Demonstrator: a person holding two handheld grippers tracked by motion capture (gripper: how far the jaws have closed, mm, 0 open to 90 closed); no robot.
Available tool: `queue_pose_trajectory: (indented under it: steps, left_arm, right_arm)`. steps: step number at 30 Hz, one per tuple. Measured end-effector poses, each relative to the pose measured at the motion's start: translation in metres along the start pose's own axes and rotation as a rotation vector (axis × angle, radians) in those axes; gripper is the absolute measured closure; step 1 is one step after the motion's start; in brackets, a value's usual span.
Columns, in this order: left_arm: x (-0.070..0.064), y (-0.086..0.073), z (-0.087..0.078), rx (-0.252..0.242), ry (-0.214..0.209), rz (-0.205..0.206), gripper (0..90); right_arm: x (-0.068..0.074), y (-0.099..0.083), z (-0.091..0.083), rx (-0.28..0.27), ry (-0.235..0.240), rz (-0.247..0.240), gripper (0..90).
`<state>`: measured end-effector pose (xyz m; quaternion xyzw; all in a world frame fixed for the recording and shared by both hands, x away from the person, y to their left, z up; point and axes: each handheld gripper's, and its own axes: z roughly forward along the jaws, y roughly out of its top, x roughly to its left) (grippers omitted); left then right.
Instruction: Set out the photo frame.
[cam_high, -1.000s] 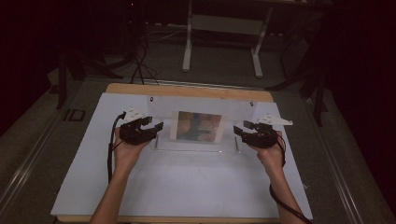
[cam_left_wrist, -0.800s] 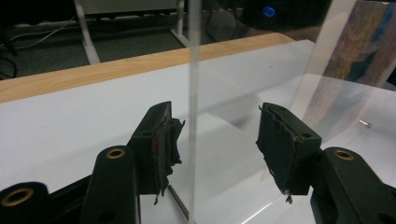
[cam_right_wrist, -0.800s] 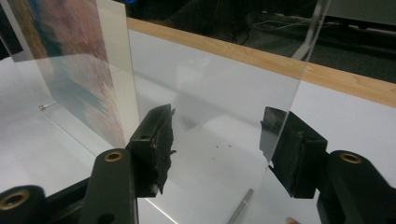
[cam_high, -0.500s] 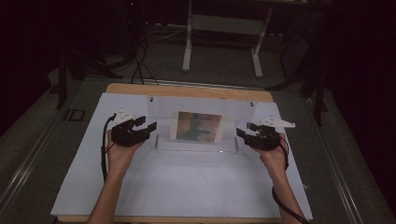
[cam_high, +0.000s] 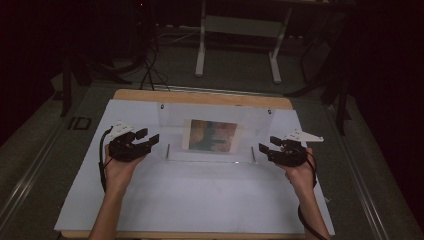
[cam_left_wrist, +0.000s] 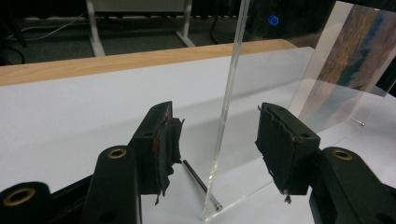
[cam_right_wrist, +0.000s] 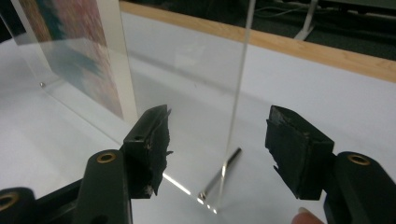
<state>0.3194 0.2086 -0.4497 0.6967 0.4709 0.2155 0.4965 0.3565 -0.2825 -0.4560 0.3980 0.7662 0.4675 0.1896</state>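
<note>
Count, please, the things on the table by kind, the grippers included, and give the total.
Clear acrylic picture frame: 1
Colour picture inside it: 1
Metal support pins at the frame's foot, one by each end: 2
Black grippers, left gripper and right gripper, jaws open: 2
Total: 6

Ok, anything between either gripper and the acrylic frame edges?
Nothing visible. The frame's left edge stands between the left gripper's open jaws, the right edge between the right gripper's. A metal pin at each foot lies low, beneath the pads.
</note>
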Motion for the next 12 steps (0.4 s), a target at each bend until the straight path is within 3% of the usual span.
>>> queue_pose_trajectory:
  steps: [7,12]
  left_arm:
    - [0.009,-0.012,-0.006,0.012,0.023,-0.025,45.7]
    - [0.017,-0.023,-0.004,0.066,0.061,-0.044,45.6]
  right_arm:
    - [-0.010,-0.011,-0.012,0.032,-0.035,0.007,38.0]
    - [-0.027,-0.024,-0.015,0.060,-0.056,0.079,36.0]
